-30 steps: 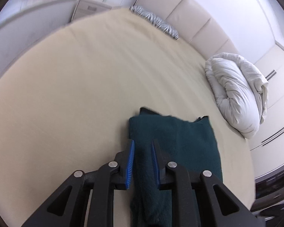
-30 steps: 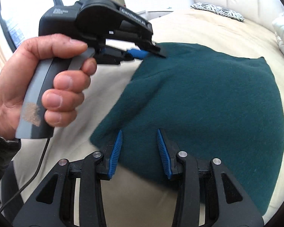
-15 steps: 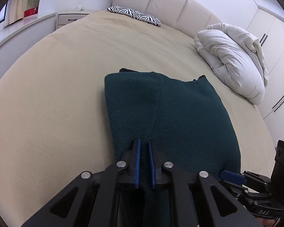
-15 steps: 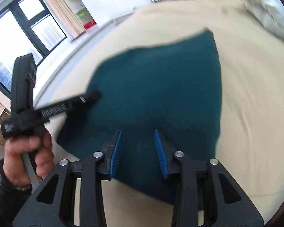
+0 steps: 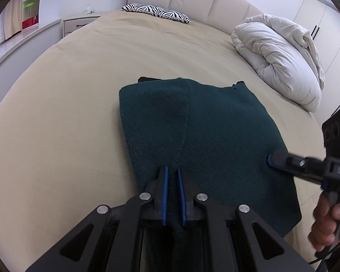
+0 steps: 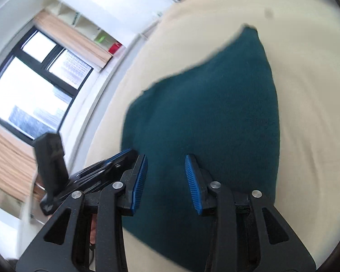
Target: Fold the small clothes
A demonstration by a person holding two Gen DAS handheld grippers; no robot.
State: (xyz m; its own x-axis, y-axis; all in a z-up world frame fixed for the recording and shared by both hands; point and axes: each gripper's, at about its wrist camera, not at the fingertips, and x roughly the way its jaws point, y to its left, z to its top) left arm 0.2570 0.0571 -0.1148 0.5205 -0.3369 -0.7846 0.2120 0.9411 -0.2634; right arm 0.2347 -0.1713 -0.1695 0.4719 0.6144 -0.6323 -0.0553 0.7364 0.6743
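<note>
A dark green knitted garment (image 5: 215, 136) lies on the beige bed (image 5: 68, 113), with its left part folded over onto the rest. My left gripper (image 5: 172, 176) is shut on the garment's near edge, with cloth between the blue pads. My right gripper (image 6: 165, 170) is open above the near end of the garment (image 6: 204, 113); nothing is between its pads. It also shows in the left wrist view (image 5: 283, 161), at the garment's right edge. The left gripper shows in the right wrist view (image 6: 115, 158), at the garment's left side.
A white bunched duvet (image 5: 281, 59) lies at the bed's right side. A zebra-striped pillow (image 5: 156, 11) lies by the padded headboard (image 5: 204, 0). A nightstand (image 5: 79, 22) stands at the back left. A window (image 6: 29, 86) is to the left.
My left gripper closed on the garment's near edge and holds it. My right gripper swung over the garment's near end and rolled, staying open.
</note>
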